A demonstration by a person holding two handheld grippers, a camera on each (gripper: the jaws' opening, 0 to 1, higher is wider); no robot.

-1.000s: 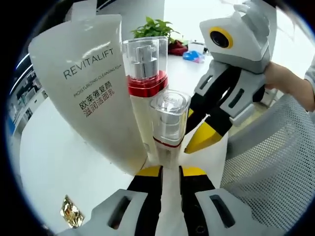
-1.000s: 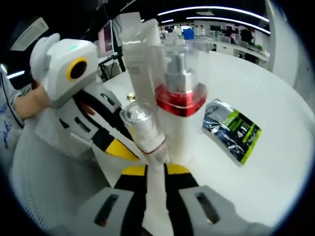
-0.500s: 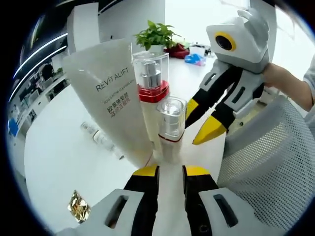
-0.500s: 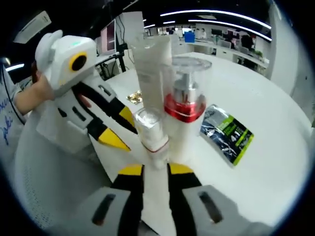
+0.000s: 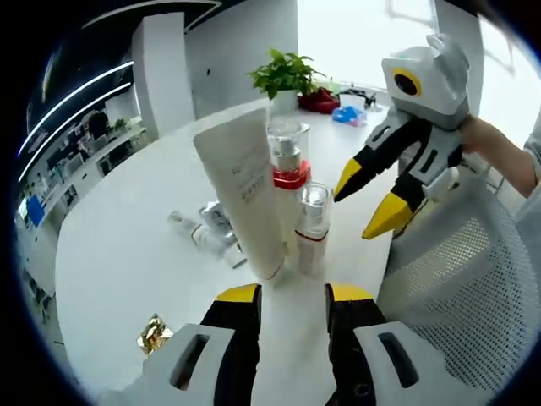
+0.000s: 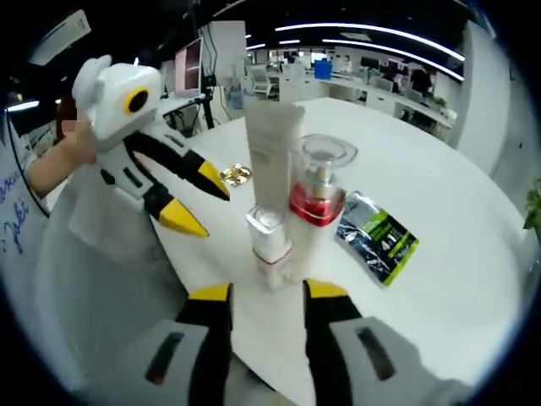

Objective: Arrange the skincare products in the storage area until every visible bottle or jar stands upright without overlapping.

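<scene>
Left gripper view: the left gripper (image 5: 292, 296) has its jaws apart and empty, rising from 6 o'clock. Straight ahead at 12 o'clock, just beyond the tips, three products stand upright in a tight cluster on the white table (image 5: 118, 254): a white tube (image 5: 243, 199) on its cap, a red-collared pump bottle (image 5: 288, 173) behind it, and a small clear-capped bottle (image 5: 312, 228) at the front. The tube and pump bottle look touching, though the fisheye makes that hard to judge. At 10 o'clock from the cluster a small vial (image 5: 188, 230) lies on its side beside a sachet (image 5: 221, 227), long axis running roughly 10 to 4. A gold wrapper (image 5: 155, 333) sits at 8 o'clock. The right gripper (image 5: 372, 199), jaws apart, hovers at 2 o'clock above a mesh basket (image 5: 461, 288).

Right gripper view: the right gripper (image 6: 264, 296) is spread and empty, the same cluster dead ahead, small bottle (image 6: 270, 241) nearest. A green-black sachet (image 6: 377, 241) lies flat at 3 o'clock. The left gripper (image 6: 190, 207) shows at 10 o'clock.

The lying vial is probably the remaining work; the left gripper is nearer.
</scene>
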